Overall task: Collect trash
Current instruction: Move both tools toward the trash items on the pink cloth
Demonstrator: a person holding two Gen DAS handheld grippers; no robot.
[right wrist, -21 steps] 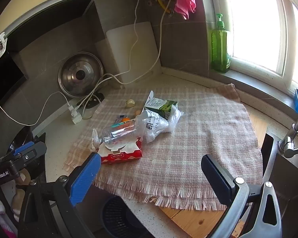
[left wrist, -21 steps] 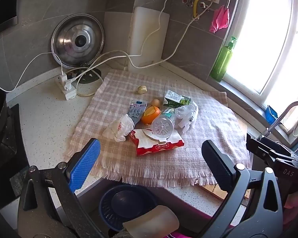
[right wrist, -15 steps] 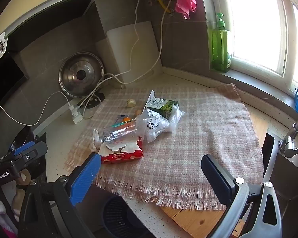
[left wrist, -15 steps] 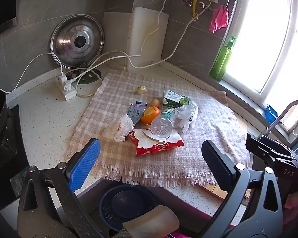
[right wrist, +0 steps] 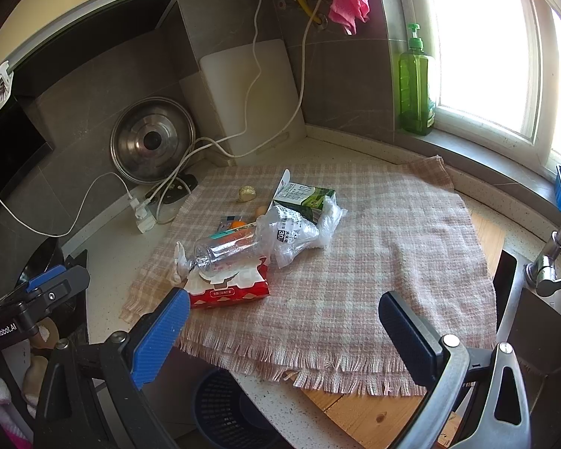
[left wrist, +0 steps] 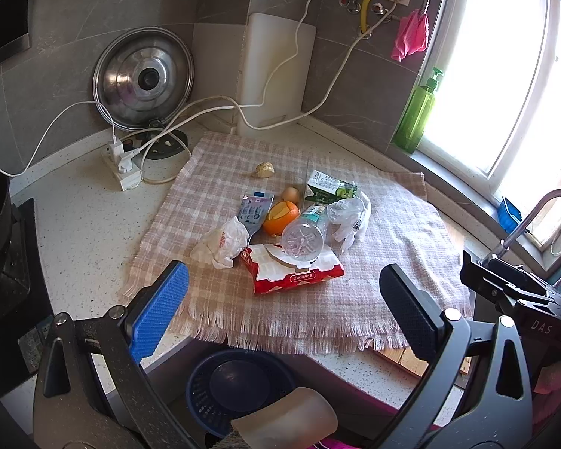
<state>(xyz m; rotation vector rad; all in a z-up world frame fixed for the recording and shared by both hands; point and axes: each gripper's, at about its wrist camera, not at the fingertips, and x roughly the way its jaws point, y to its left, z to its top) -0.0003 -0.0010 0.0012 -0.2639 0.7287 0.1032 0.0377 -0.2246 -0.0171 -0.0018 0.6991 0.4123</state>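
Two grippers, left gripper [left wrist: 280,307] and right gripper [right wrist: 284,321], are held spread wide and empty; no shift noted since earlier frames. Bottle [right wrist: 230,249] is left on tissue pack [right wrist: 230,290].

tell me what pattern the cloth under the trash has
The cloth is a pink and white check with fringed edges, best seen in the right wrist view.

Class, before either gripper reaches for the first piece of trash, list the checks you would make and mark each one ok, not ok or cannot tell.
1. Left gripper jaws open, empty: ok.
2. Right gripper jaws open, empty: ok.
3. Blue basket below the counter edge, open: ok.
4. Plastic bottle lies stable on the tissue pack: cannot tell.
5. Trash apart for single grasps: not ok, bottle, plastic bag and milk carton crowd together.
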